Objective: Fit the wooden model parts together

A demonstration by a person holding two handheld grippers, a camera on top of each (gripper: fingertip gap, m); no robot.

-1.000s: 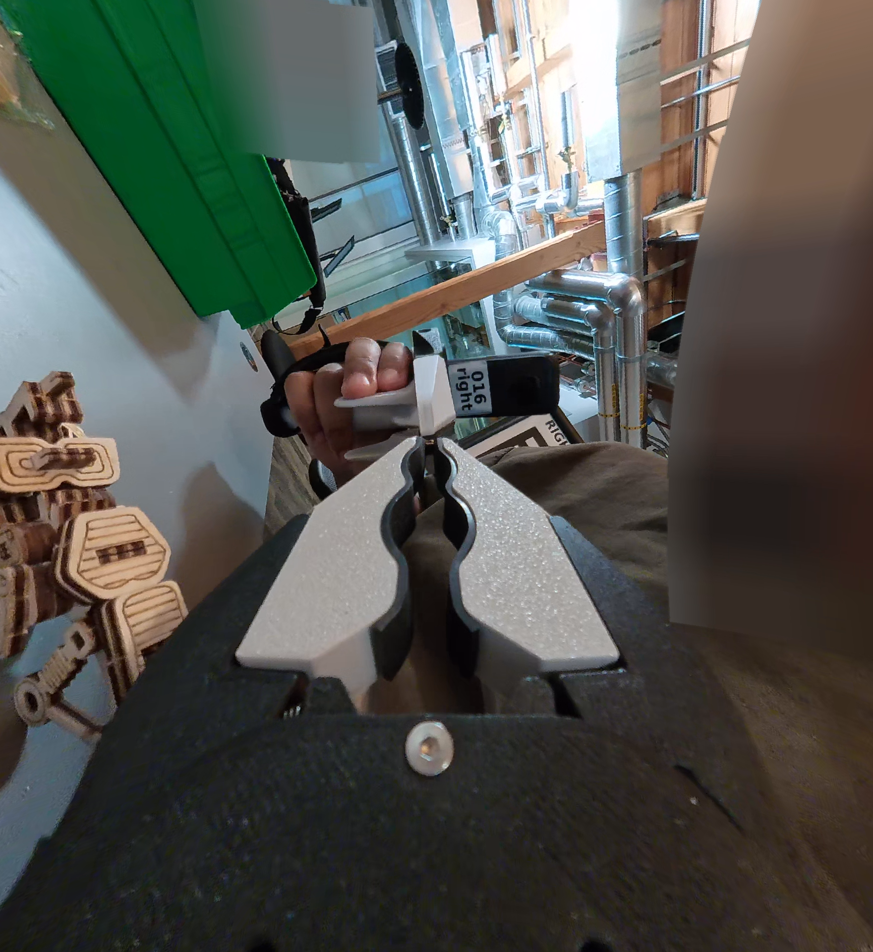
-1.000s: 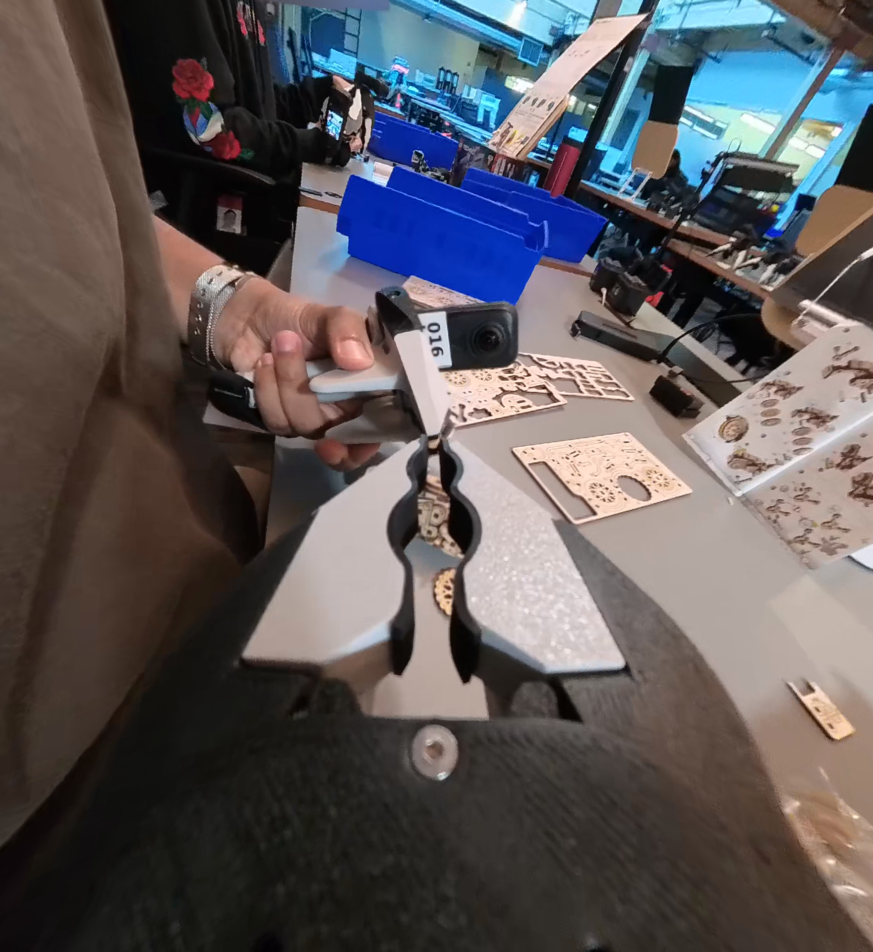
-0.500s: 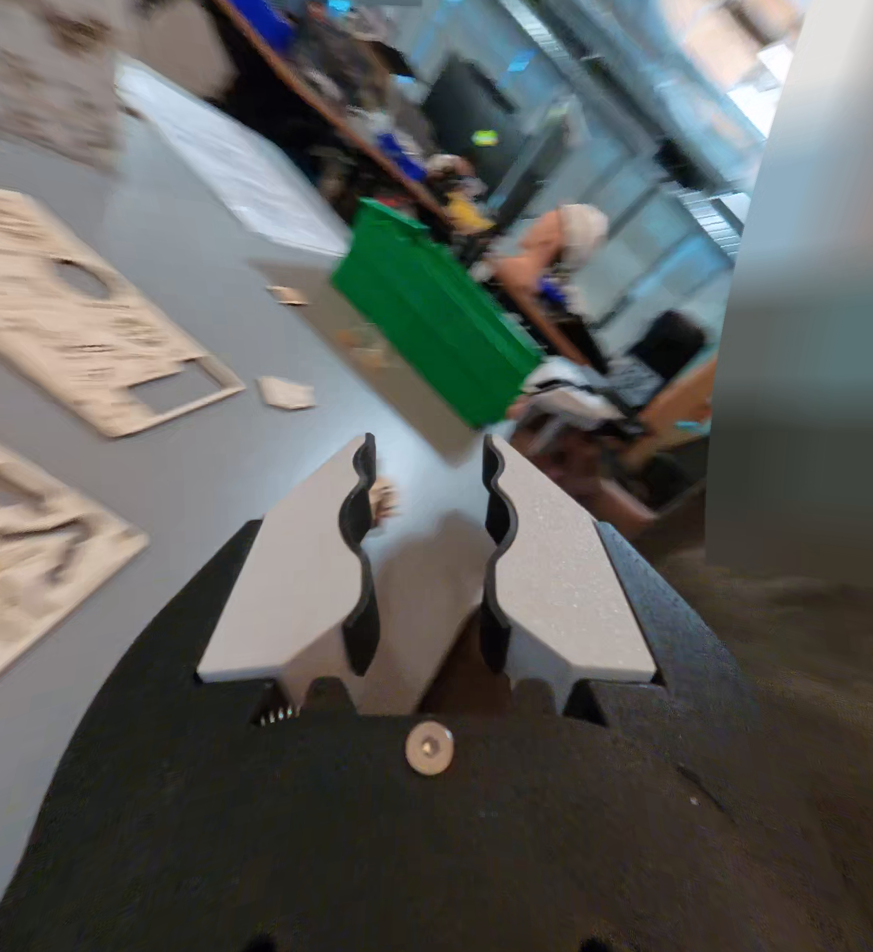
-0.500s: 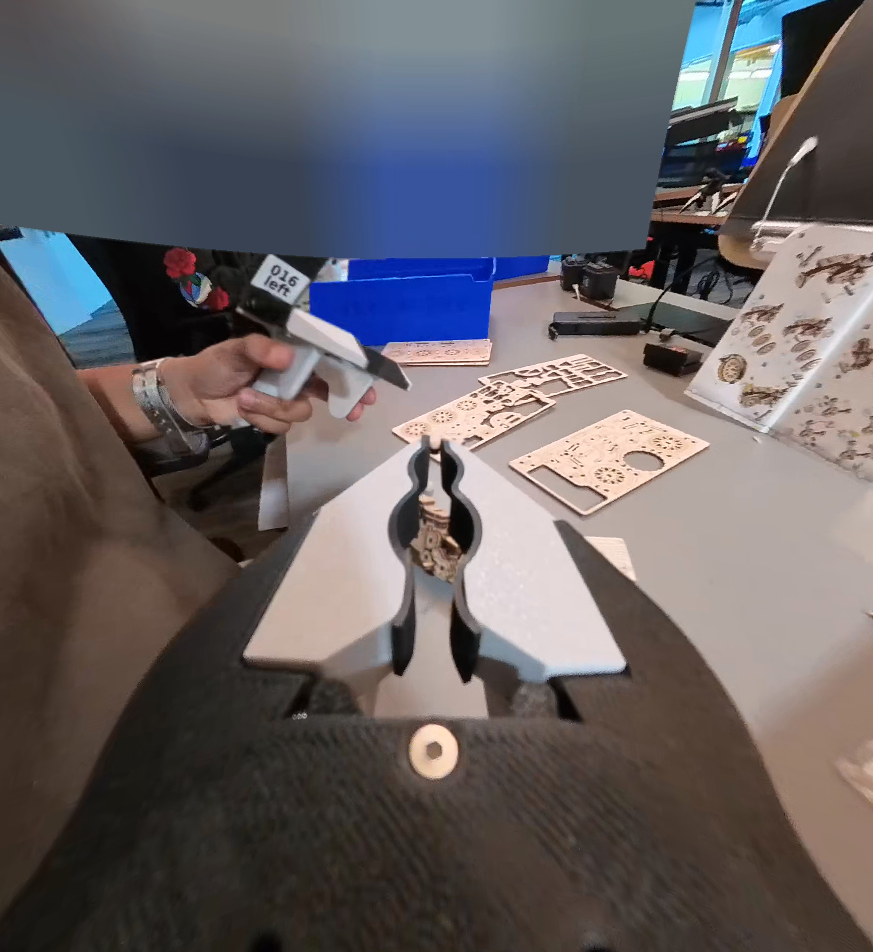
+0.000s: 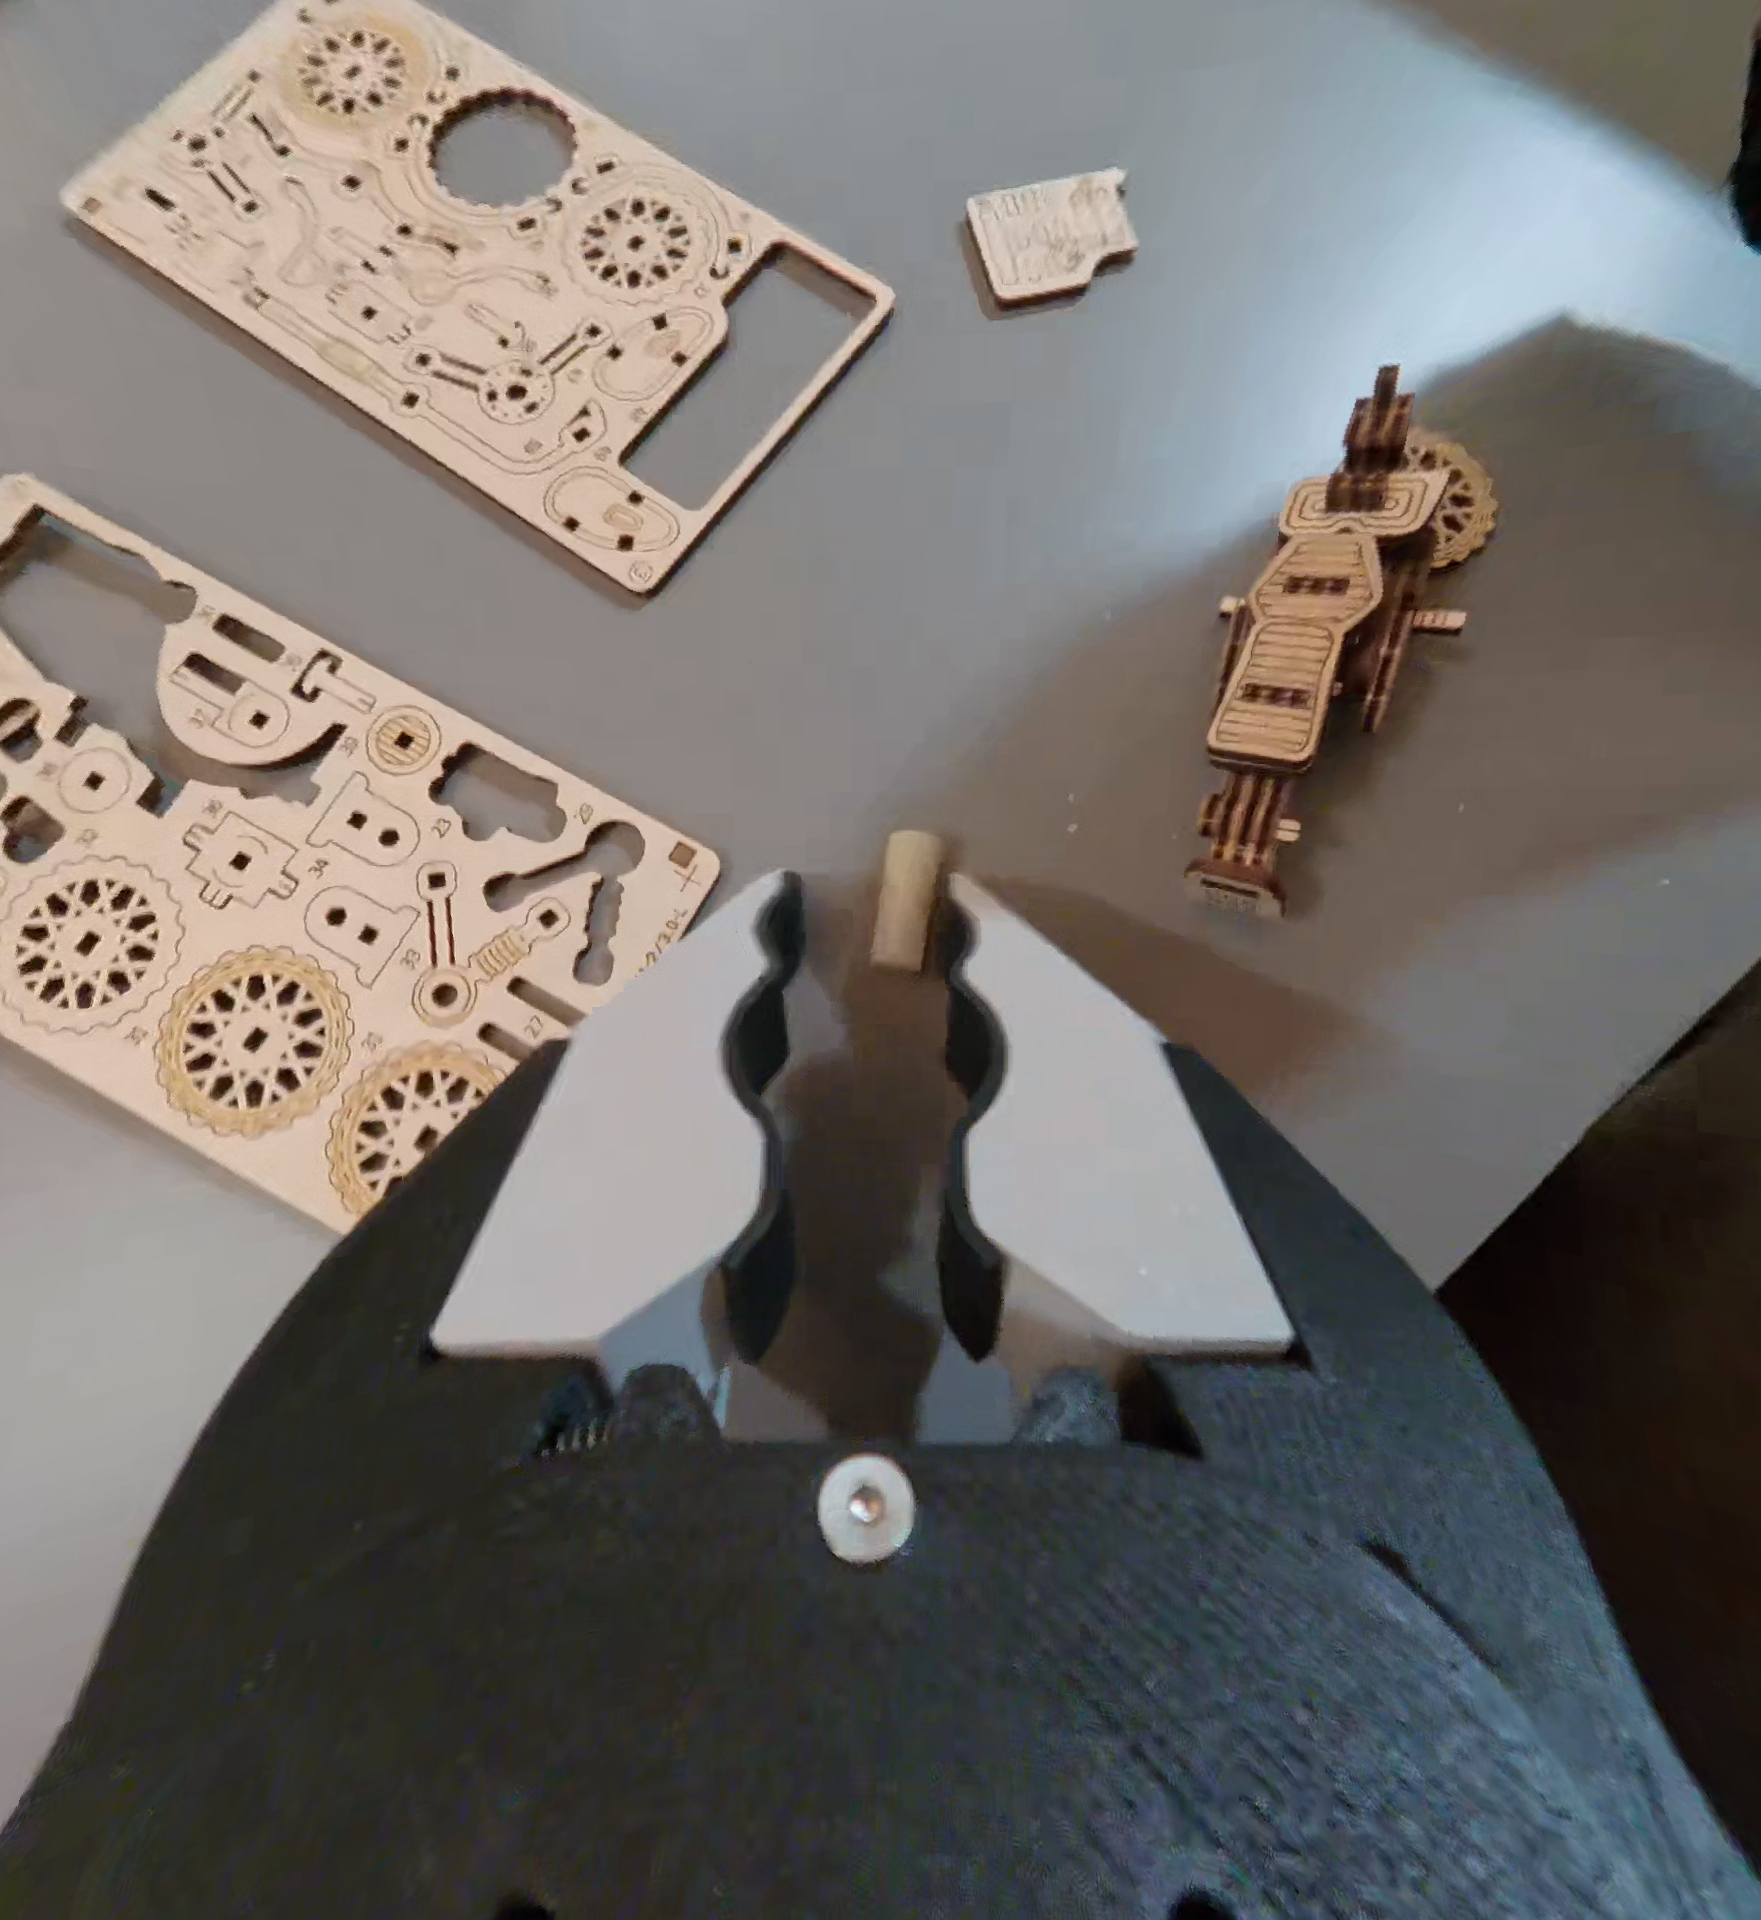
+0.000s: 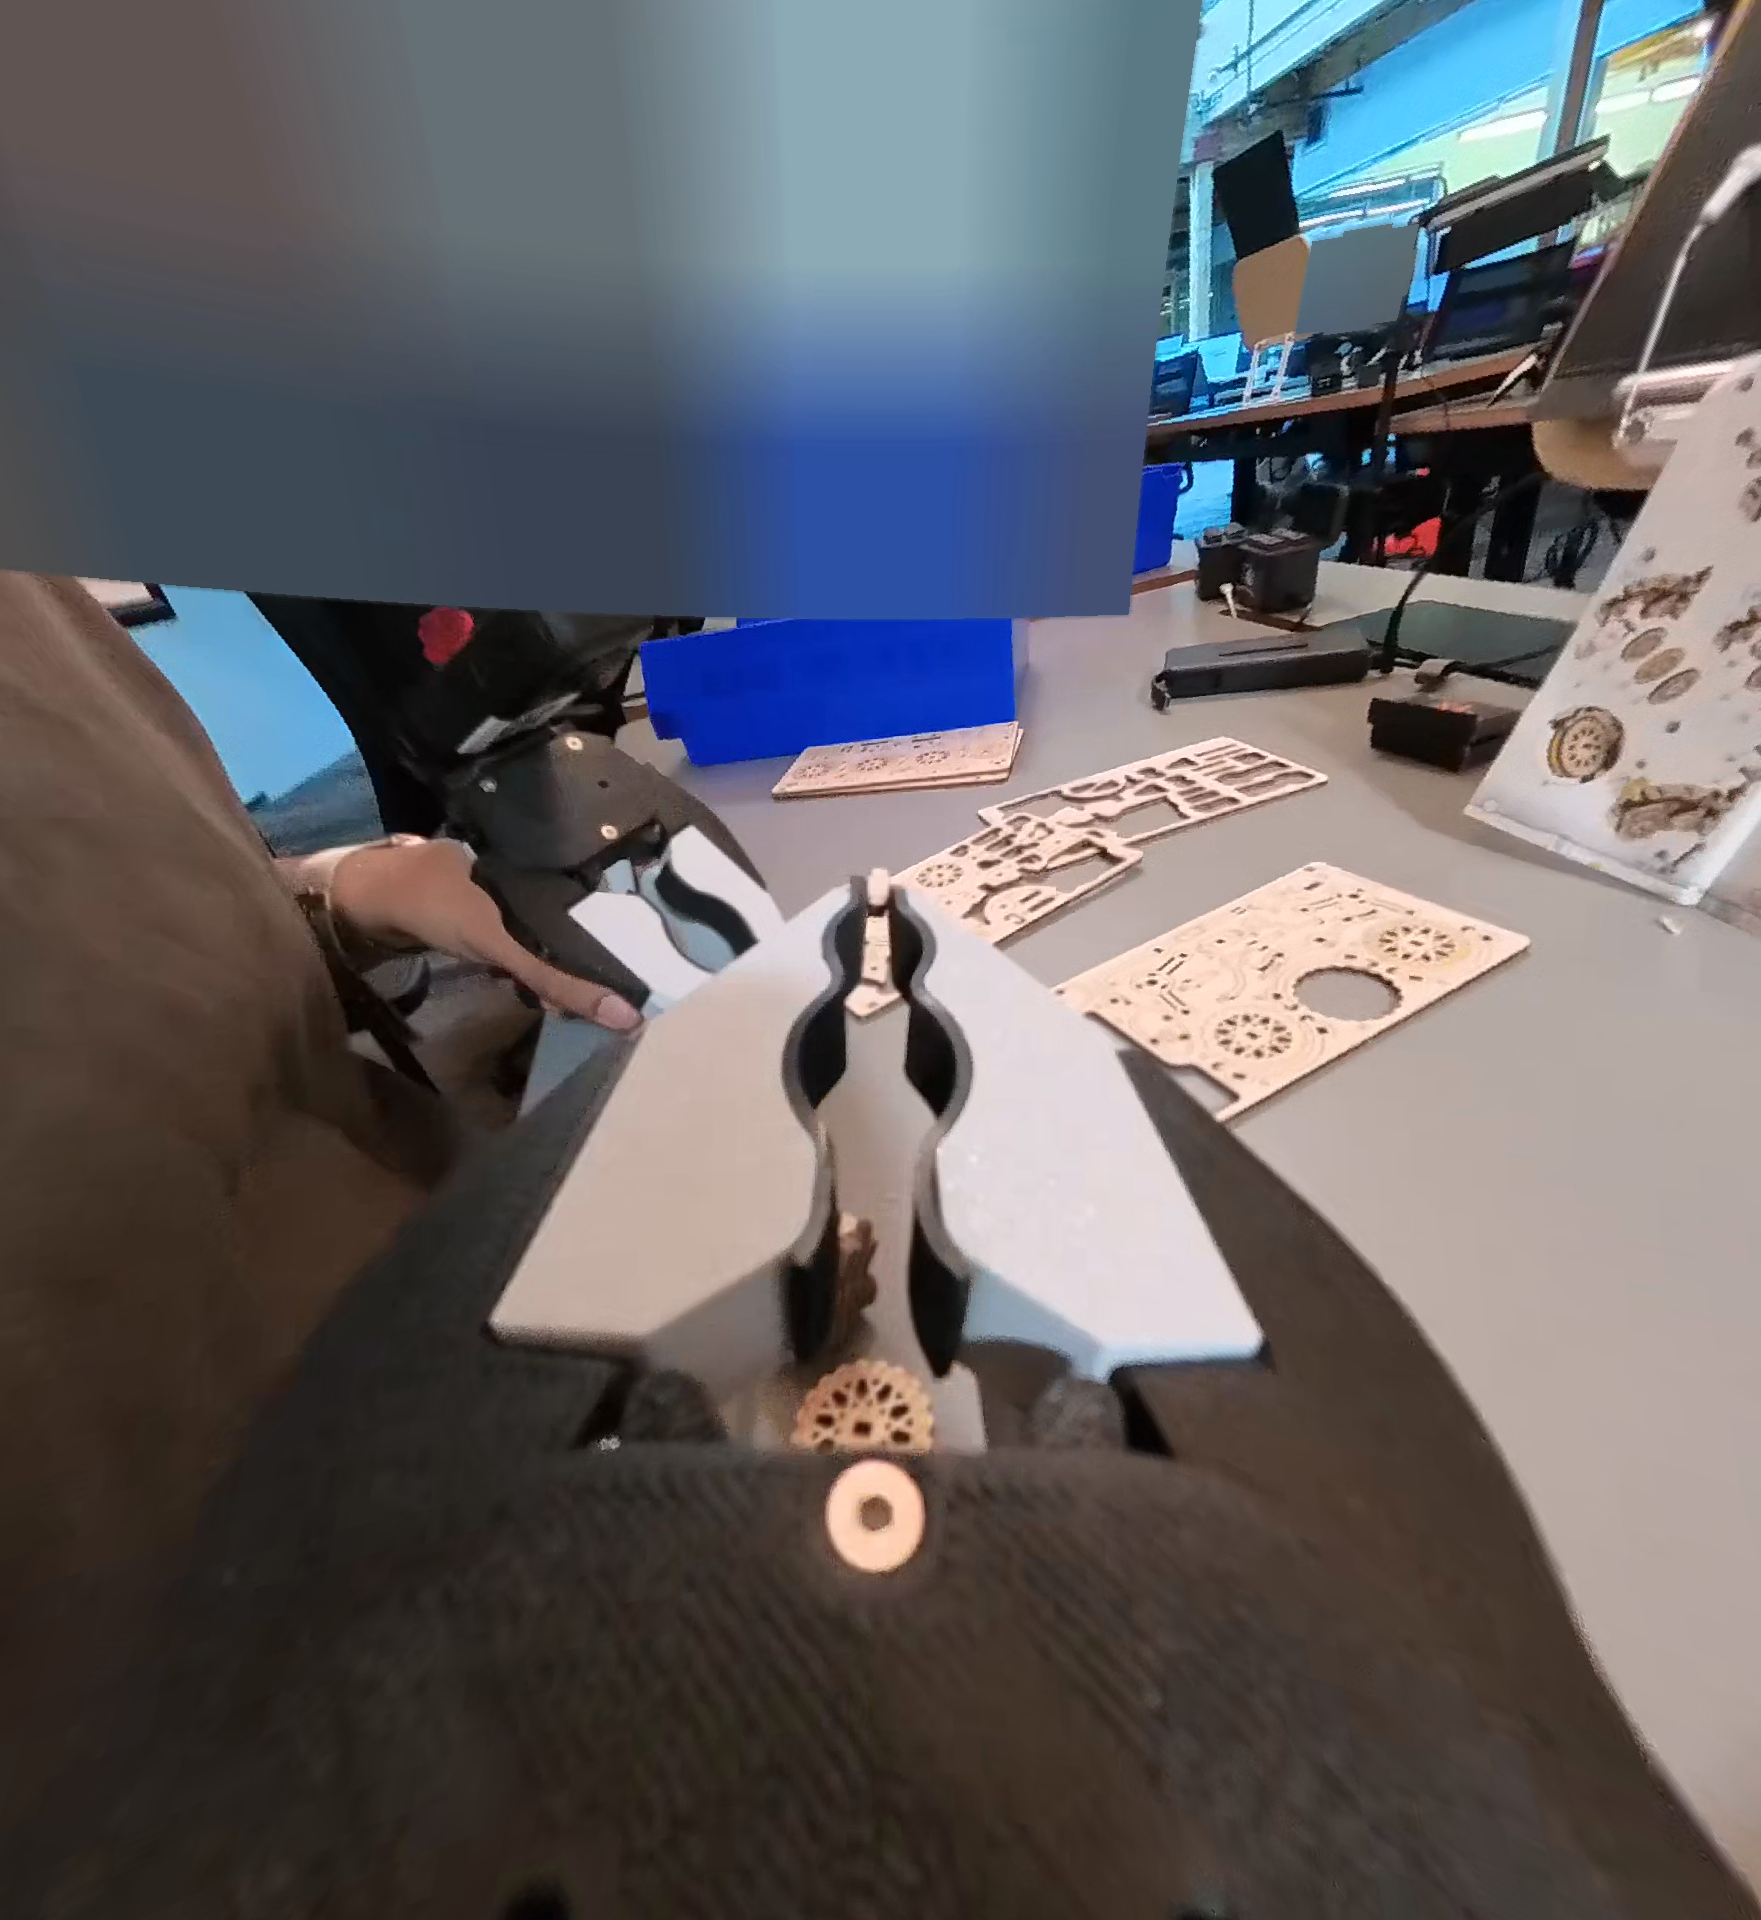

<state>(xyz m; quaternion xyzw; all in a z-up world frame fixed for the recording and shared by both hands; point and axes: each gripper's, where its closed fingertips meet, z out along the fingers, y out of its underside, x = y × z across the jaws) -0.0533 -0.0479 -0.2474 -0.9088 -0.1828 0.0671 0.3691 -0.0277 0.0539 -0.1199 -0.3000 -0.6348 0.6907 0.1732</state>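
Wooden sheets lay flat on the grey table (image 5: 959, 520), and going from left to right in the left wrist view came first the part-emptied sheet (image 5: 263, 883) with its spoked wheels, then above it the fuller sheet (image 5: 481, 281), then a small loose offcut (image 5: 1052, 244). The left gripper (image 5: 876, 914) hung over the table with its jaws apart, gripping nothing; a short wooden peg (image 5: 904, 902) lay on the table between the fingertips, close against the right one. Farther right, well apart from the peg, the half-built model (image 5: 1323, 655) lay near the table's edge.

In the right wrist view, the right gripper (image 6: 878, 904) was clenched on a tiny wooden piece (image 6: 877, 896) at its very tips, and below the jaws a small wooden gear (image 6: 860, 1408) showed.

Such parts looked light, thin and stiff, and probably brittle along their thin tabs. The peg seemed apt to roll or slip, so it would likely be best pinched across its middle. The model seemed safest held by its solid stacked body, not by the wheels or thin prongs.
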